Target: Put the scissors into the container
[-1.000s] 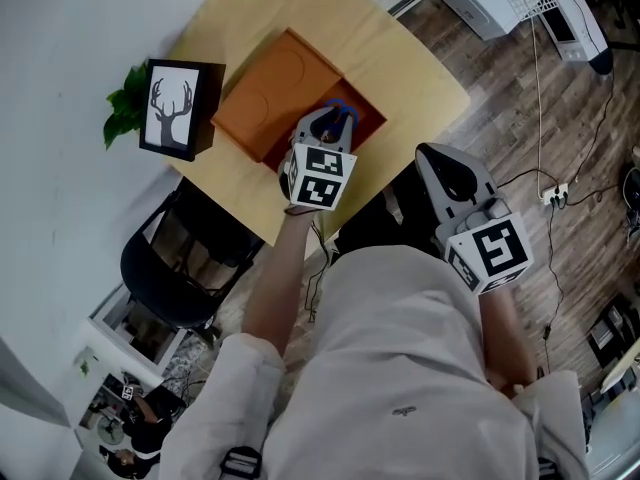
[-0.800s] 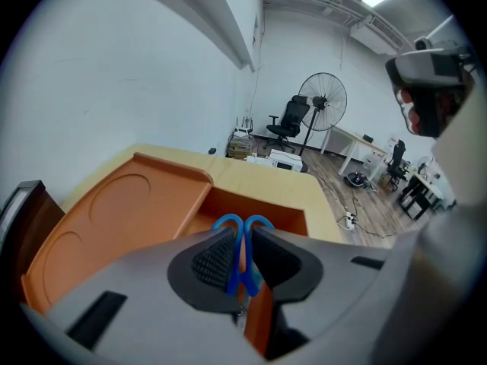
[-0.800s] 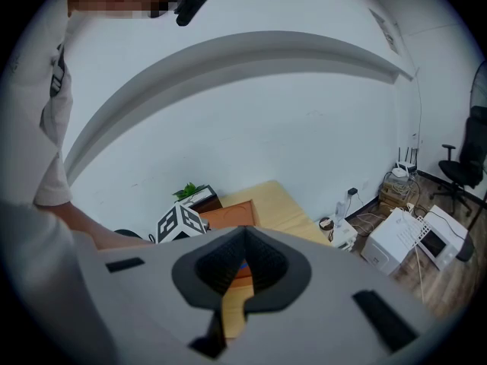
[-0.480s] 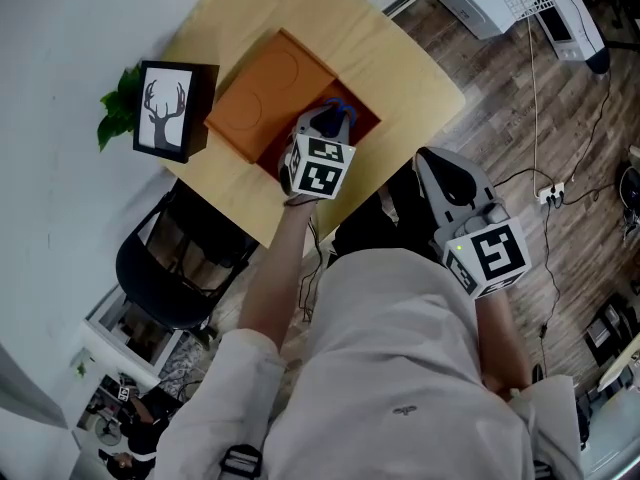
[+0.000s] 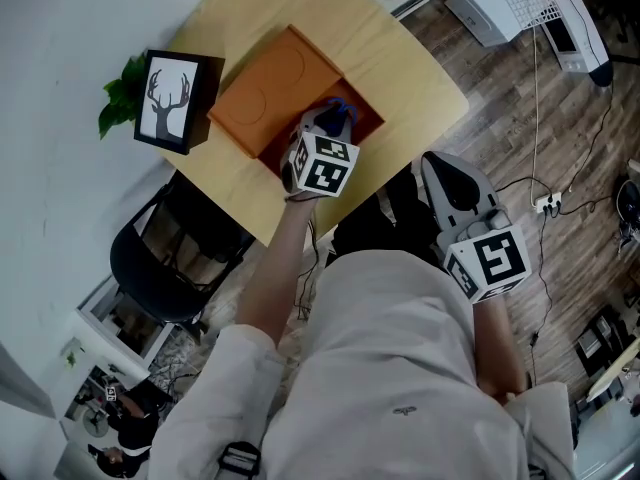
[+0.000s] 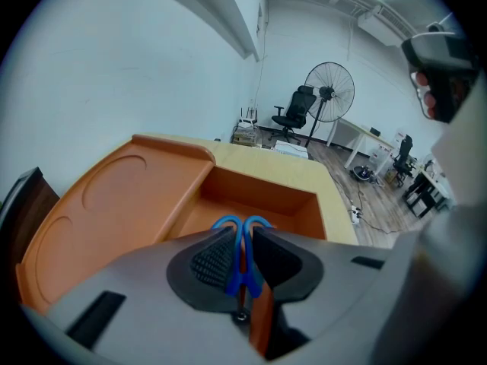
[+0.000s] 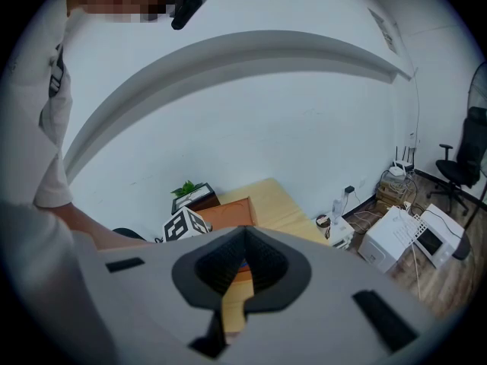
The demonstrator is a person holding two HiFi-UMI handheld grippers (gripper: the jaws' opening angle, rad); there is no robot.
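Left gripper (image 5: 335, 118), jaws clamped on blue scissors (image 6: 242, 230), has barely shifted in the last second and hovers over the orange container's (image 5: 262, 96) open recess, so release looks due. Right gripper (image 5: 452, 173) stays back, jaws closed and empty. Pale wooden bench (image 5: 400, 53), white wall, plank floor (image 5: 520, 118)

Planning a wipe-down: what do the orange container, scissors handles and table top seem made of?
Container: probably moulded plastic, matte orange; rounded edges and pressed-in circular recesses.
Scissors handles: likely smooth blue plastic with a slight sheen; blades hidden.
Table top: pale wood or wood-look laminate, satin; grain too faint to tell.
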